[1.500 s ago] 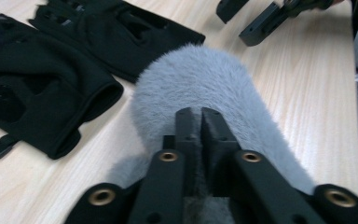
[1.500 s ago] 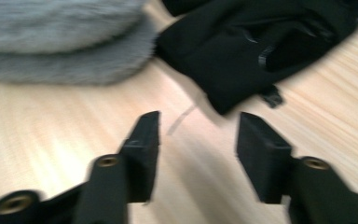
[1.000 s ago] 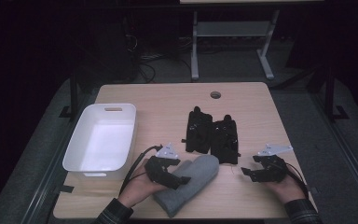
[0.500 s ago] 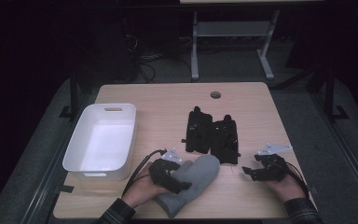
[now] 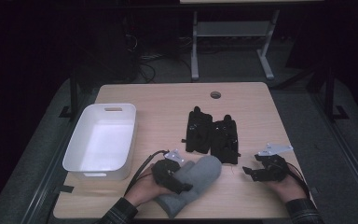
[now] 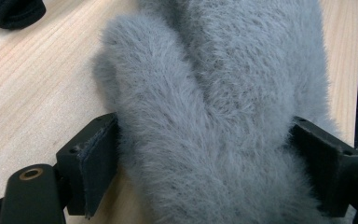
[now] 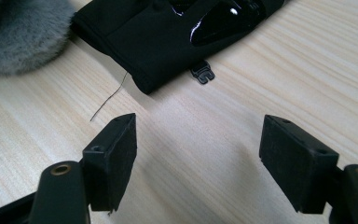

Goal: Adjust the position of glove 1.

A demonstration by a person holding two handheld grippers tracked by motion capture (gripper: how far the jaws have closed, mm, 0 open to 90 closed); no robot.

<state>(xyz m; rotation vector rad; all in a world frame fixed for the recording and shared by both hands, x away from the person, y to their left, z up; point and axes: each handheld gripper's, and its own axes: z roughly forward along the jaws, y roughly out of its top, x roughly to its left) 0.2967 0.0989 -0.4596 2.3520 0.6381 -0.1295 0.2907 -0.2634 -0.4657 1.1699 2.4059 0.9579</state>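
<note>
A grey fuzzy mitten (image 5: 200, 175) lies at the table's front edge, thumb up in the left gripper view (image 6: 214, 93). My left gripper (image 5: 182, 184) is low over it, near the cuff. Its jaws have just been opening and stand wide, with the mitten between them. The fur brushes both pads (image 6: 98, 158) without being visibly squeezed. My right gripper (image 5: 251, 173) rests at the front right, open over bare wood (image 7: 198, 144). Two black gloves (image 5: 199, 130) (image 5: 224, 138) lie side by side mid-table, and the cuff of one (image 7: 168, 37) is just beyond the right jaws.
A white plastic bin (image 5: 79, 140) stands at the left of the wooden table. A round cable hole (image 5: 215, 94) is at the back. A small black buckle (image 7: 202, 73) and a loose thread (image 7: 107, 100) lie by the glove's cuff.
My left gripper has sunk a little onto the grey mitten and shifted slightly right. The right gripper has stayed put.
</note>
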